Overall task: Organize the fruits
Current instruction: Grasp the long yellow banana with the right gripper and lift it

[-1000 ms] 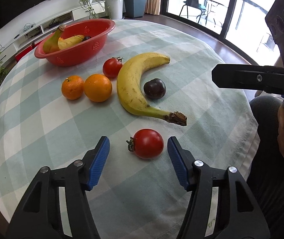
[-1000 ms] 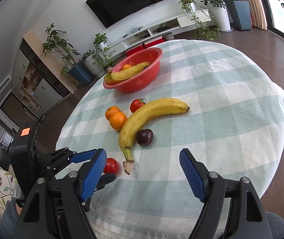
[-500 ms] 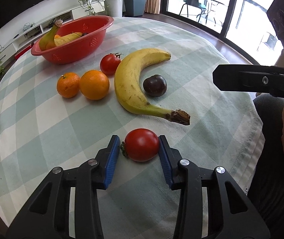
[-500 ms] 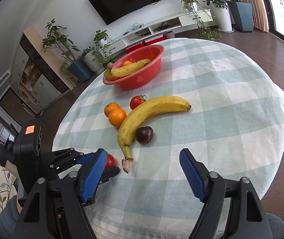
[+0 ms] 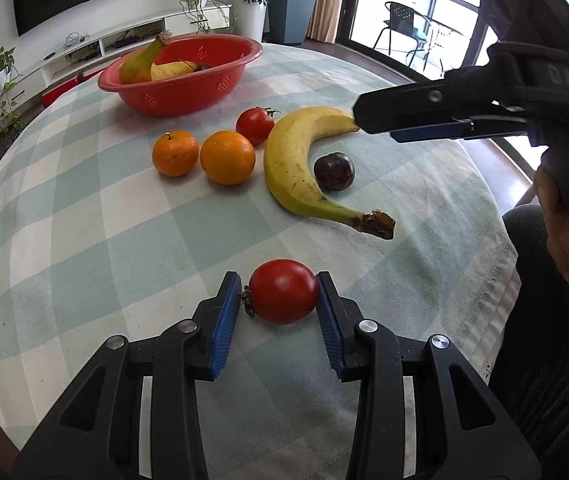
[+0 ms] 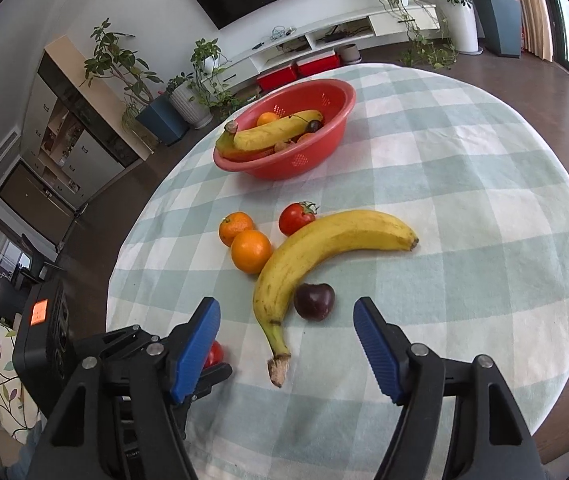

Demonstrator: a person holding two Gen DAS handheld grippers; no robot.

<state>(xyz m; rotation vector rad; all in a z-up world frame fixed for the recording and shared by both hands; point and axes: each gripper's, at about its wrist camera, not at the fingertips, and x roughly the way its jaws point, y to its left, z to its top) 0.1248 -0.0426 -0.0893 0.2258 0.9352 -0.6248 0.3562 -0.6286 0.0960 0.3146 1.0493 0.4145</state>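
Note:
My left gripper is shut on a red tomato near the table's front edge; the same tomato peeks out behind my right finger in the right wrist view. My right gripper is open and empty above the cloth, facing the banana's stem end. On the cloth lie a banana, a dark plum, two oranges and a second tomato. A red basket at the back holds bananas and other fruit.
The round table has a green-white checked cloth. Its edge falls away close on the right. My right gripper's finger reaches in over the banana tip in the left wrist view. Plants and a TV shelf stand behind.
My left gripper's jaws closed around the near tomato and now grip it. My right gripper moved forward toward the banana and plum, still open.

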